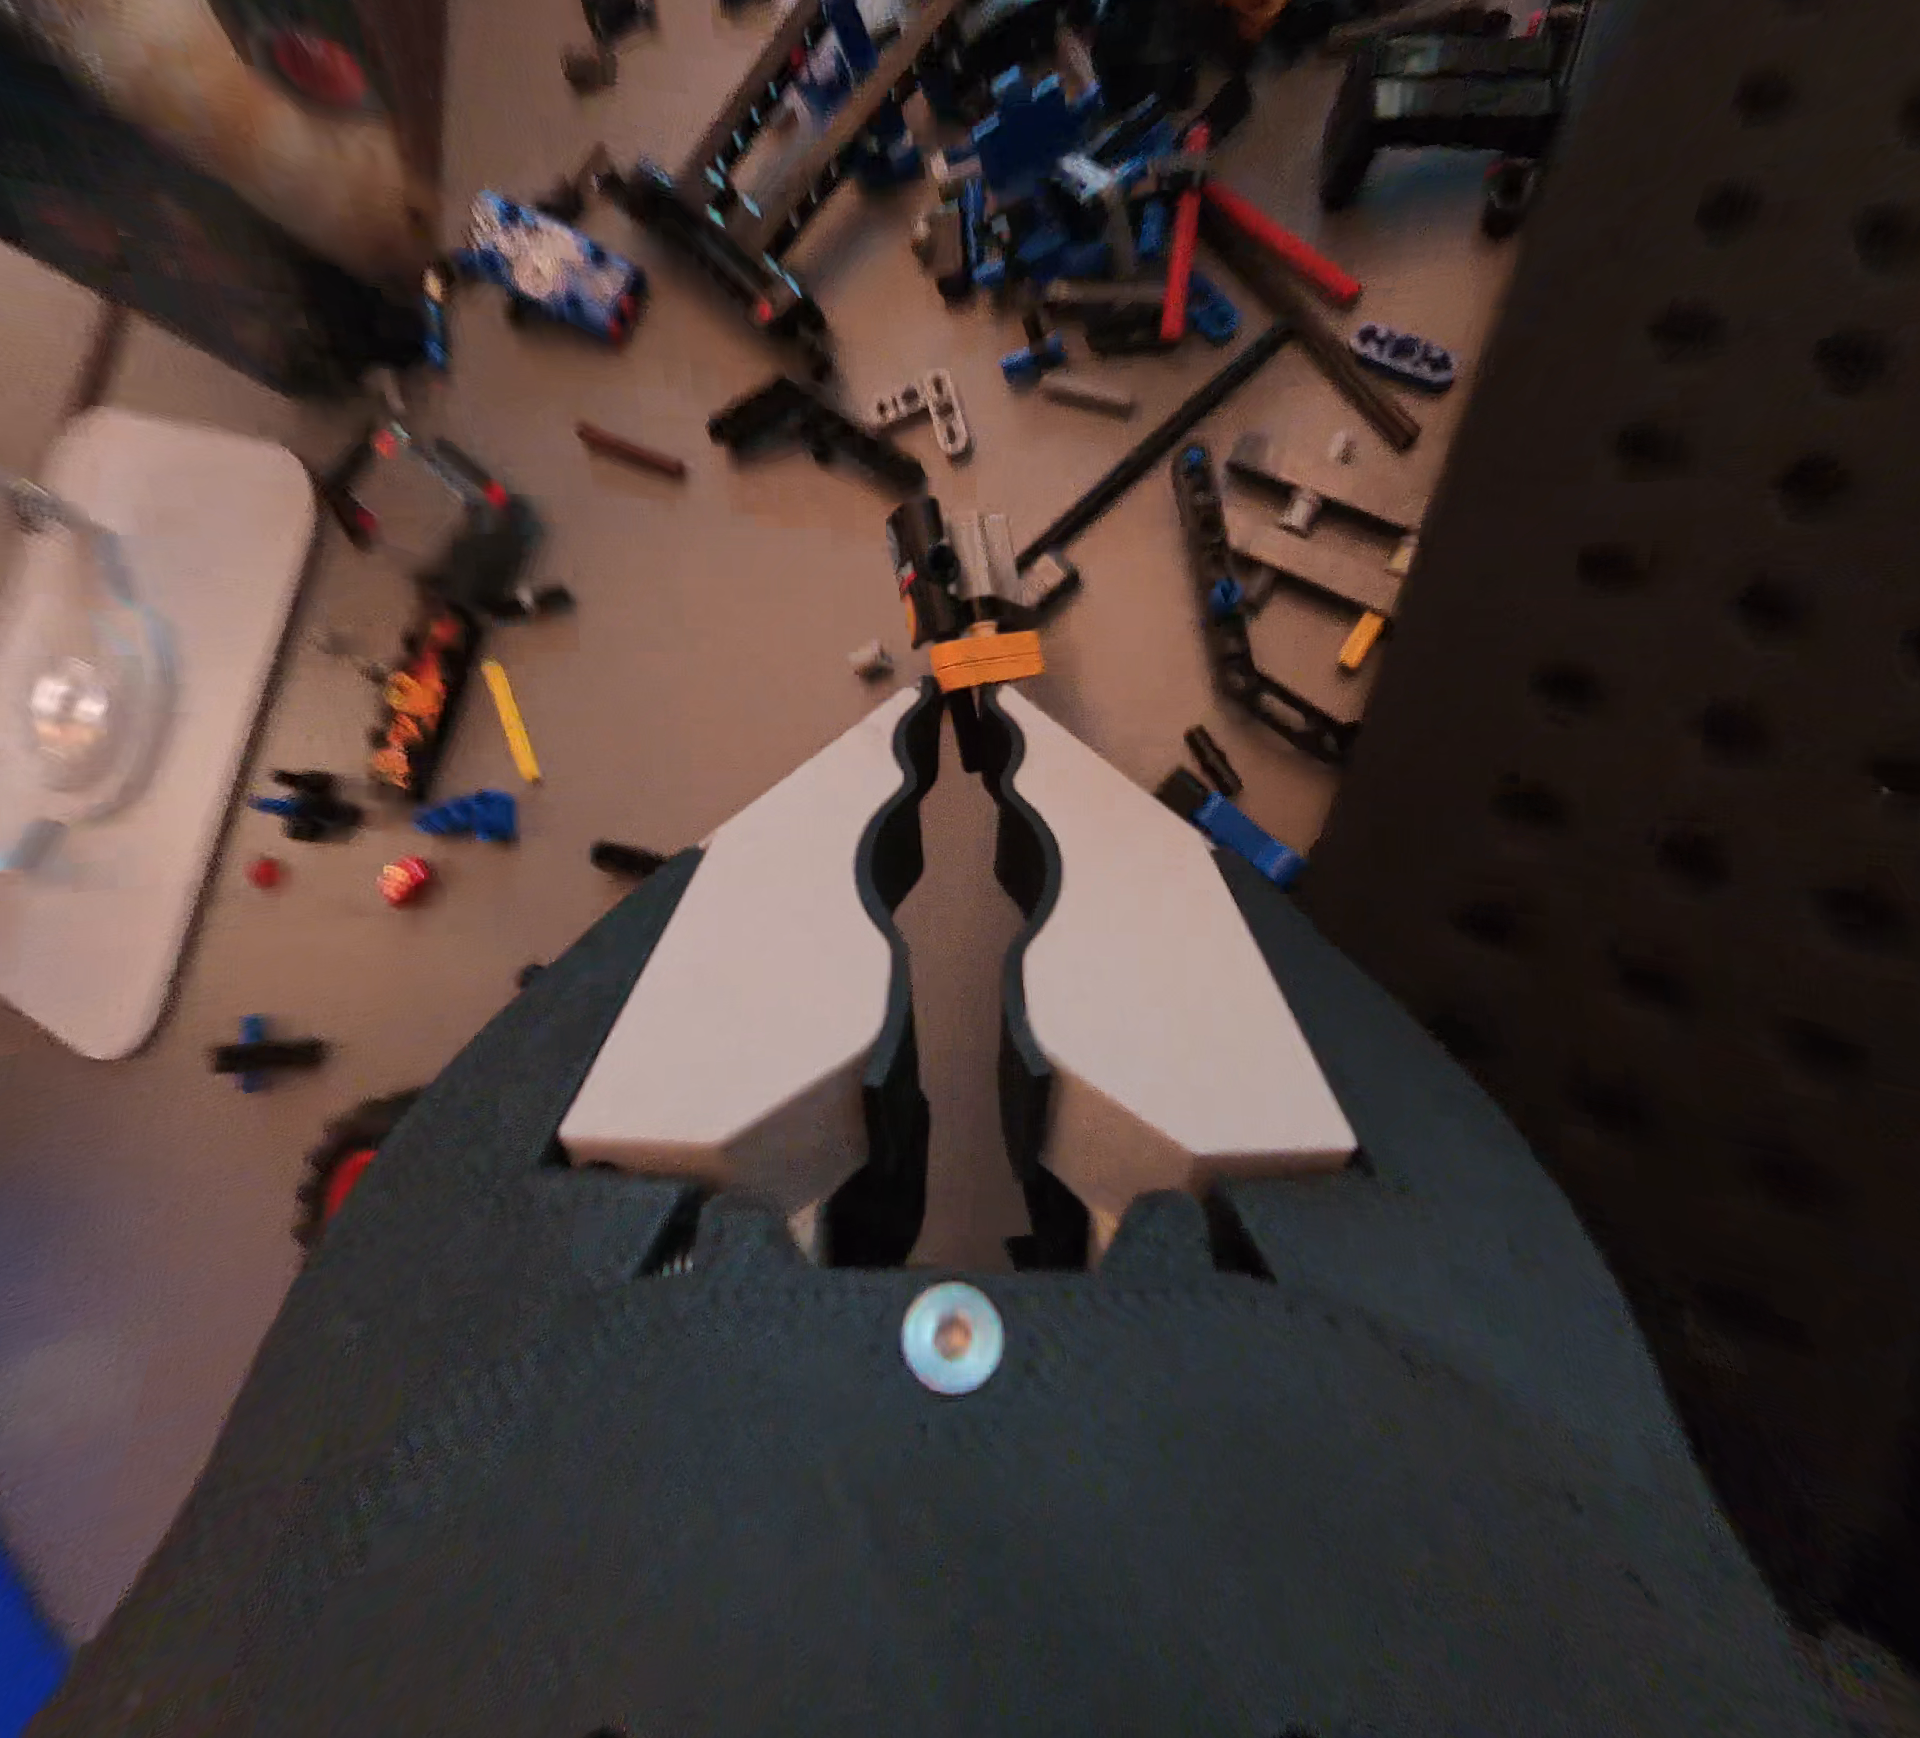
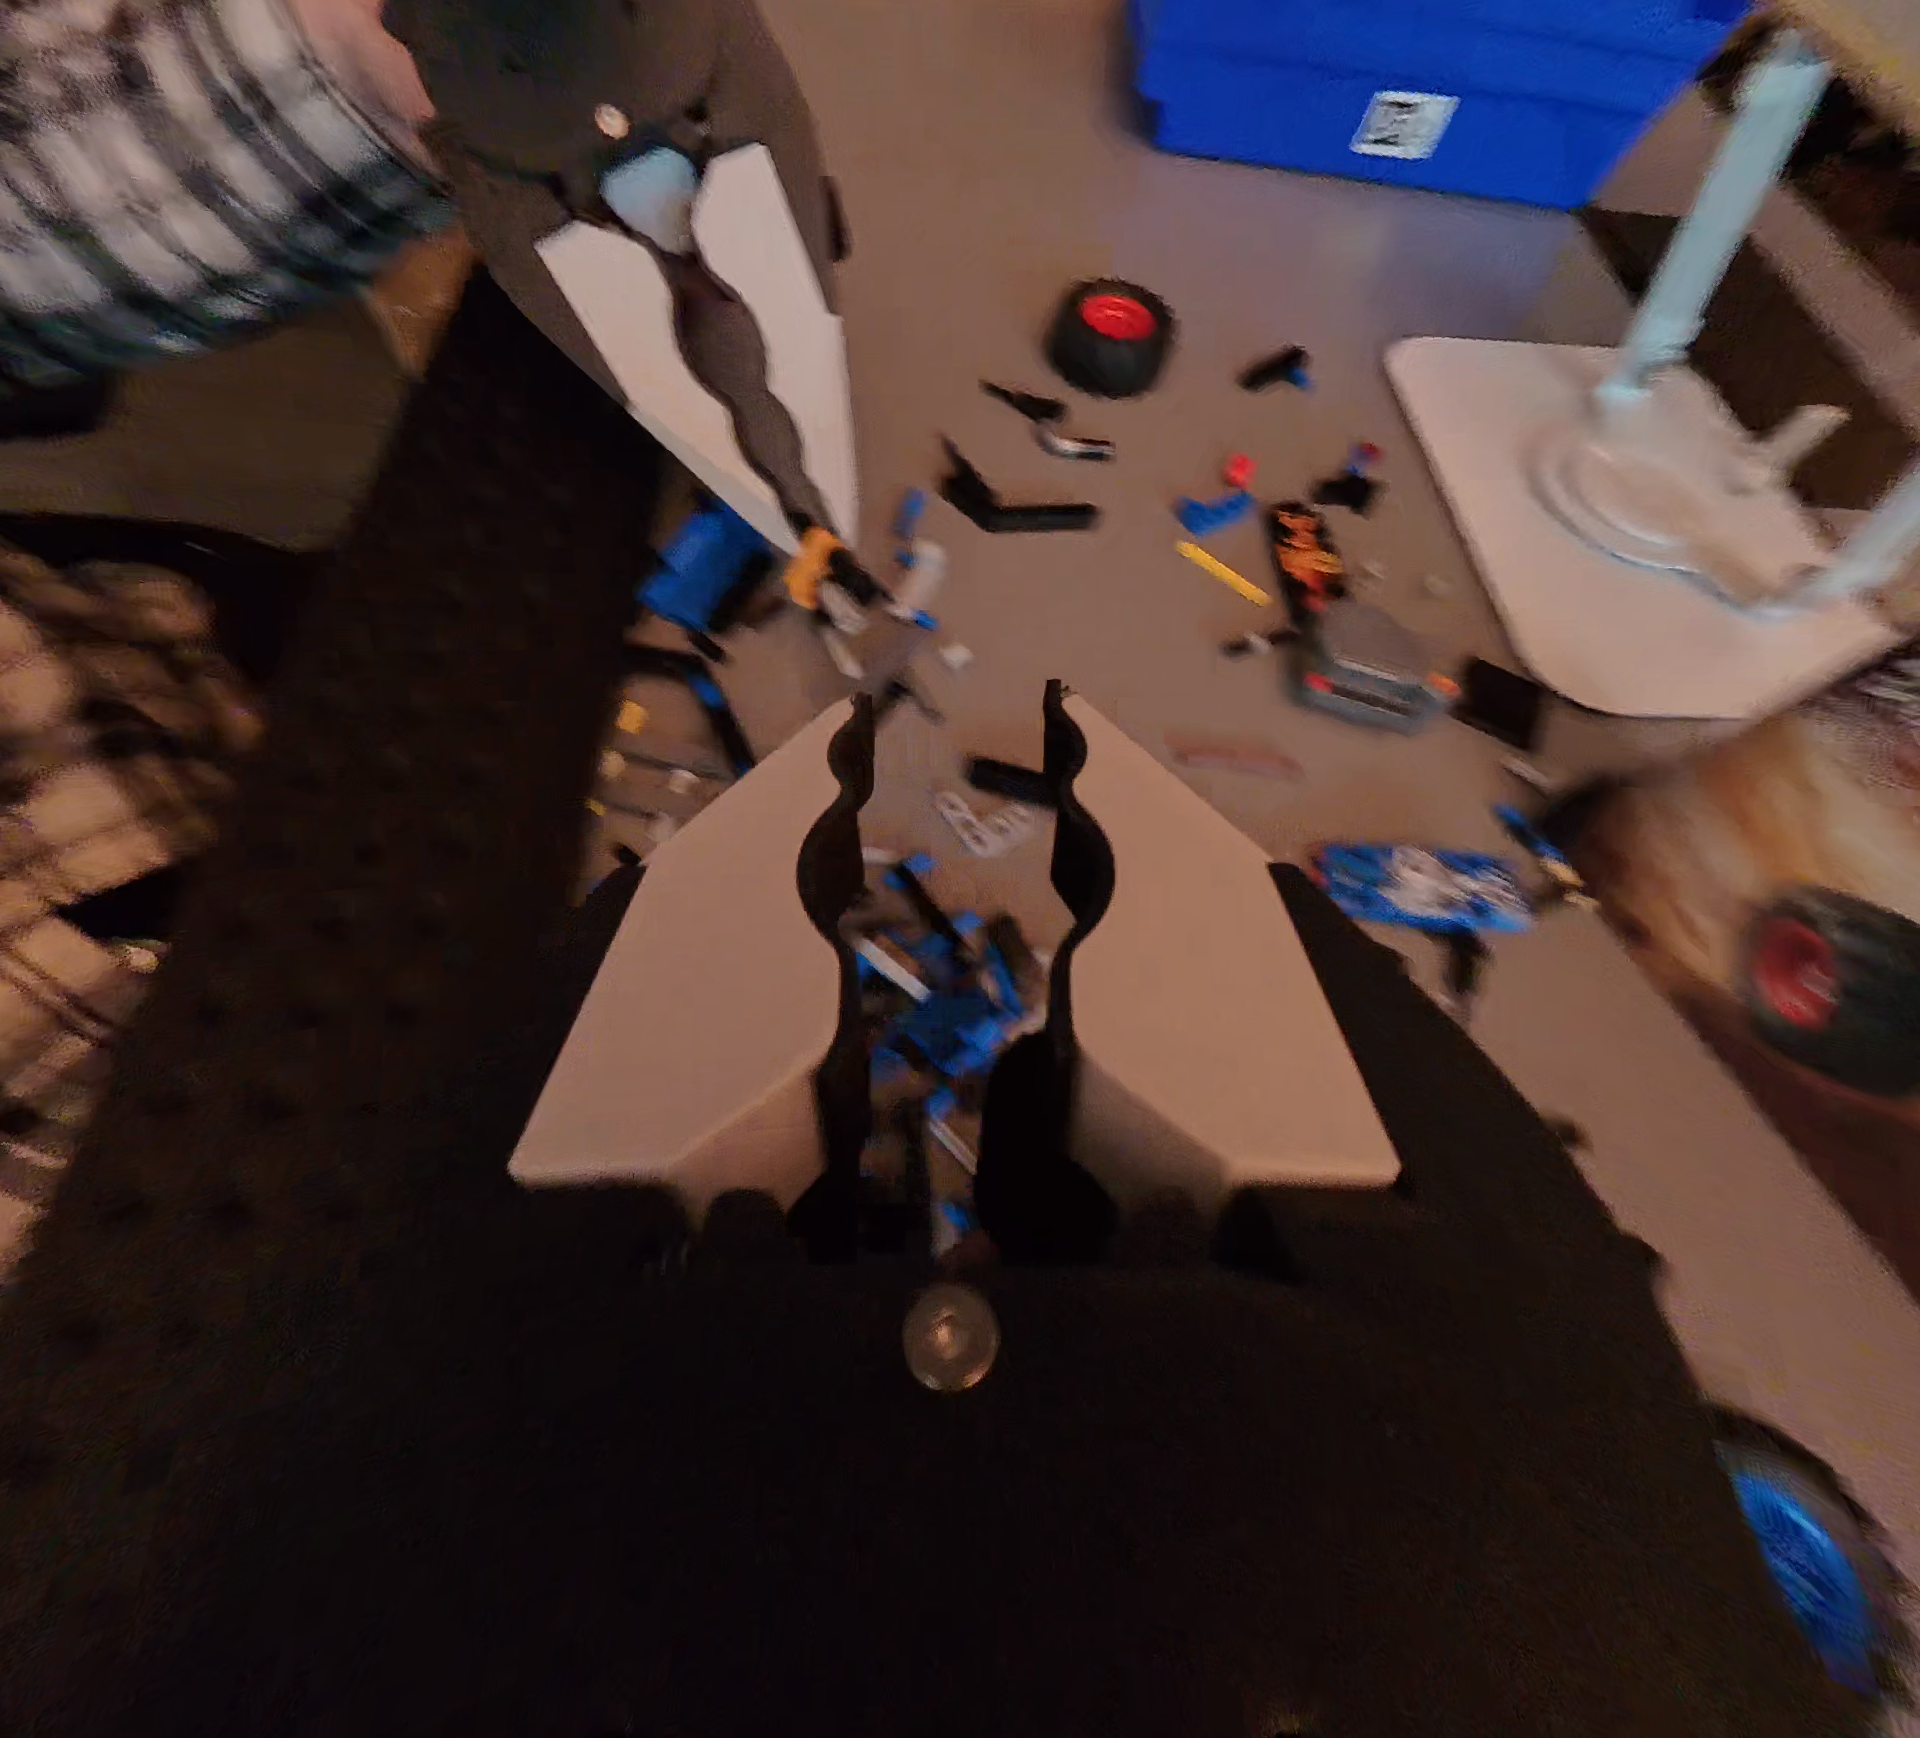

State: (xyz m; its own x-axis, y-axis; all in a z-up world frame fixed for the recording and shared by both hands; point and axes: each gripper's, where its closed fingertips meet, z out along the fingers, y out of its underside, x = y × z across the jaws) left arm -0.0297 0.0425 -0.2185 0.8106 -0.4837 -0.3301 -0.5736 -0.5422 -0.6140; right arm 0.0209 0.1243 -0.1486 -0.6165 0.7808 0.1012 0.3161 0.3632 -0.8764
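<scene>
Between the left gripper's [image 1: 961, 701] clenched tips sits a small assembly [image 1: 961, 587]: a black axle pinched below an orange bush, black and grey connectors beyond. Its long axis runs along the fingers, pointing away, over the table [image 1: 727, 566]. Judged from this, a firm, square pinch stops it swivelling. Farther right, the right gripper [image 2: 956, 701] hangs released, empty, above loose blue pieces [image 2: 935, 992].

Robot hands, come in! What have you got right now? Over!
Left gripper shut on small black-and-orange piece. Right gripper open, empty, above scattered building pieces. Nothing between them.
</scene>
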